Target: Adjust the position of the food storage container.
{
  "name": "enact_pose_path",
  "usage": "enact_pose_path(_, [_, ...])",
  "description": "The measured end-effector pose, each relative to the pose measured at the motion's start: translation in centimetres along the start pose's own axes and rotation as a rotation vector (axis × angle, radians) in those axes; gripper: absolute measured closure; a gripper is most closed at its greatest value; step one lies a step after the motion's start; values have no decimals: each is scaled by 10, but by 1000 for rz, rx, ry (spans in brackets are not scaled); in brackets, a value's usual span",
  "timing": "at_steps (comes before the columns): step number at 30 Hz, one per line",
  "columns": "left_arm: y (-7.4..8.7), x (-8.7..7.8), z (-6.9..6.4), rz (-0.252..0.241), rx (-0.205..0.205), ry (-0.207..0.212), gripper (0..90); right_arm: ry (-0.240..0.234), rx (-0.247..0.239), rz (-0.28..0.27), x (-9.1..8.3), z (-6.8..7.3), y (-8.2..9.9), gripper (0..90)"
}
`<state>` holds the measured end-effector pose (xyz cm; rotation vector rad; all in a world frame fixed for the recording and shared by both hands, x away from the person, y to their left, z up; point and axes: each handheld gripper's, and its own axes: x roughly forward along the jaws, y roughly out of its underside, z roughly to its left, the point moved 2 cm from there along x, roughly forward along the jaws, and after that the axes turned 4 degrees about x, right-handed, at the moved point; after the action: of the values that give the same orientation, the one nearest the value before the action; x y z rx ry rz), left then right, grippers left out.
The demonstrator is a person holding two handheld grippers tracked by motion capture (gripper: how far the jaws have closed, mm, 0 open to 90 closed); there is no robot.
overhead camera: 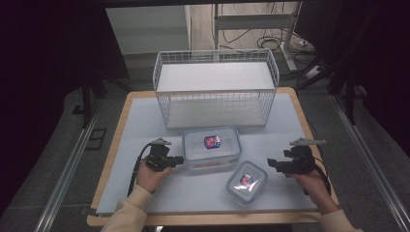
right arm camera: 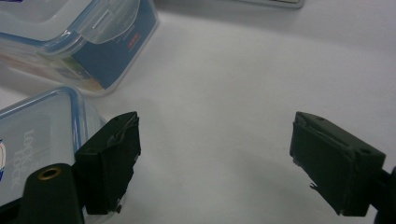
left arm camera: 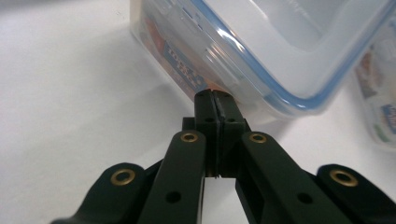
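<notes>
A large clear box with a blue-rimmed lid (overhead camera: pixel 211 147) lies mid-table, and a smaller one (overhead camera: pixel 246 181) sits in front of it to the right. My left gripper (overhead camera: pixel 180 160) is shut with nothing between its jaws. Its tips (left arm camera: pixel 215 96) rest against the large box's (left arm camera: pixel 261 51) side wall near a corner. My right gripper (overhead camera: pixel 270 164) is held right of the small box, open and holding nothing. In the right gripper view its fingers (right arm camera: pixel 112 158) stand wide over bare table, the small box (right arm camera: pixel 32 135) just left of them and the large box (right arm camera: pixel 79 42) beyond.
A white wire basket (overhead camera: pixel 216 89) stands at the back of the pale blue mat (overhead camera: pixel 145 121). The wooden table edge (overhead camera: pixel 104 164) frames the mat. The small box also shows at the right edge of the left gripper view (left arm camera: pixel 380 107).
</notes>
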<state>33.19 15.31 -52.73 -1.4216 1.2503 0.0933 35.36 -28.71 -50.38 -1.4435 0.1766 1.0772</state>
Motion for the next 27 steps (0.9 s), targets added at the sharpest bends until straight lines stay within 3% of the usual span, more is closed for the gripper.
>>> enact_pose_path(2, [7,-14,-3,-24,2,14,898,1,2,-4,-1,-1,0,162])
enact_pose_path(6, [18,-24,-13,-28,24,28,898,3,4,-7,-2,-1,-1,162])
enact_pose_path(9, [24,-20,-23,-14,48,57,898,5,3,-7,-2,-1,-1,162])
enact_pose_path(15, [19,-3,-39,19,96,77,896,7,-1,-1,0,0,0,161])
enact_pose_path(20, [14,6,-36,6,103,61,897,7,0,0,1,-1,0,162])
enact_pose_path(23, [12,7,-29,-7,85,53,898,8,0,1,1,-1,0,162])
enact_pose_path(24, [11,7,-26,-9,62,71,899,9,0,1,1,-2,0,162])
enact_pose_path(27, [10,7,-23,-14,53,68,899,10,1,3,2,-2,0,162])
